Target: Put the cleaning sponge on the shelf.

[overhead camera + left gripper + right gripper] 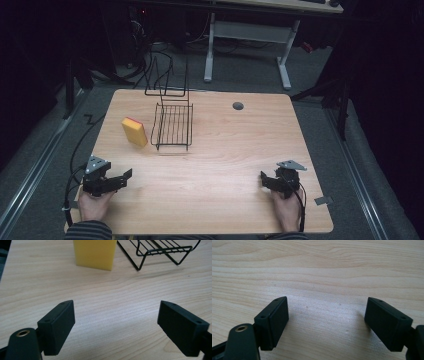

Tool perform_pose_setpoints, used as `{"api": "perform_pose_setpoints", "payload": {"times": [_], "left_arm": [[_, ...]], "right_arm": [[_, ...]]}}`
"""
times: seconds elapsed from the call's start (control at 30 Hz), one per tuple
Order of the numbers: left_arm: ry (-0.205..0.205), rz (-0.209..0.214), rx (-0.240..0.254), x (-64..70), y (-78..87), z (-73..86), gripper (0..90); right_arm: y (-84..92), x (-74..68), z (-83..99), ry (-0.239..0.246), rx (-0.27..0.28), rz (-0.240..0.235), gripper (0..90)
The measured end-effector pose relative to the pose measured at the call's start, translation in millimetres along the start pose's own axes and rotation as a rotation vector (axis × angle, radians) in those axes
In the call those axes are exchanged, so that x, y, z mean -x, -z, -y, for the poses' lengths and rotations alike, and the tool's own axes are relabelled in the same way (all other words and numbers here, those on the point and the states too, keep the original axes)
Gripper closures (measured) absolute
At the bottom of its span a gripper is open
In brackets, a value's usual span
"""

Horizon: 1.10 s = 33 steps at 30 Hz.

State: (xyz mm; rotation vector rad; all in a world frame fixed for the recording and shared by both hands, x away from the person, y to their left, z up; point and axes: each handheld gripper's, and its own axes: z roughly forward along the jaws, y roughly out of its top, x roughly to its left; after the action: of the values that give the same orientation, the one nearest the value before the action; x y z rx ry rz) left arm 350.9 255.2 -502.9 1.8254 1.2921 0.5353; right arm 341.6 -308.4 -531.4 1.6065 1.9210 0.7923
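A yellow sponge (pixel 134 131) with a red top edge stands upright on the wooden table (pixel 225 150), just left of a black wire dish rack (pixel 173 125). In the left gripper view the sponge (pixel 95 253) and a corner of the rack (pixel 162 251) lie ahead of the jaws. My left gripper (pixel 124 179) sits near the table's front left corner, open, with nothing between its jaws (pixel 116 325). My right gripper (pixel 265 180) rests near the front right, also open and empty (pixel 327 322), facing bare wood.
A round grommet hole (pixel 238 105) sits at the table's back right. A small grey tab (pixel 323 200) lies by the right front edge. Cables trail off the left edge. Behind the table stand desk legs (pixel 284 60) and dark floor.
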Motion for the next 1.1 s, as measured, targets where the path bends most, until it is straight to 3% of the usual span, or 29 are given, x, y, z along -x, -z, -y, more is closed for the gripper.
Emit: {"api": "perform_pose_setpoints", "payload": {"times": [0.23,0.43,0.67,0.93,1.1], "left_arm": [[-0.015,-0.007,0.030,1.5,3.1,-11.4,14.3],[-0.016,-0.009,0.028,1.3,2.2,-16.8,13.8],[0.005,-0.008,0.028,-1.1,0.2,-28.1,9.1],[-0.015,-0.034,0.043,-1.6,-2.2,-39.8,3.9],[-0.005,-0.035,0.053,-2.1,-5.3,-43.5,0.1]], "right_arm": [[0.1,-0.1,0.1,0.000,0.000,0.000,19.5],[0.0,0.1,0.2,0.003,0.001,0.000,19.5],[0.0,0.1,0.2,0.003,0.001,0.000,19.5],[0.2,-0.1,0.3,0.002,0.000,0.001,19.5],[0.3,-0.1,0.3,0.002,0.000,0.001,19.5]]}}
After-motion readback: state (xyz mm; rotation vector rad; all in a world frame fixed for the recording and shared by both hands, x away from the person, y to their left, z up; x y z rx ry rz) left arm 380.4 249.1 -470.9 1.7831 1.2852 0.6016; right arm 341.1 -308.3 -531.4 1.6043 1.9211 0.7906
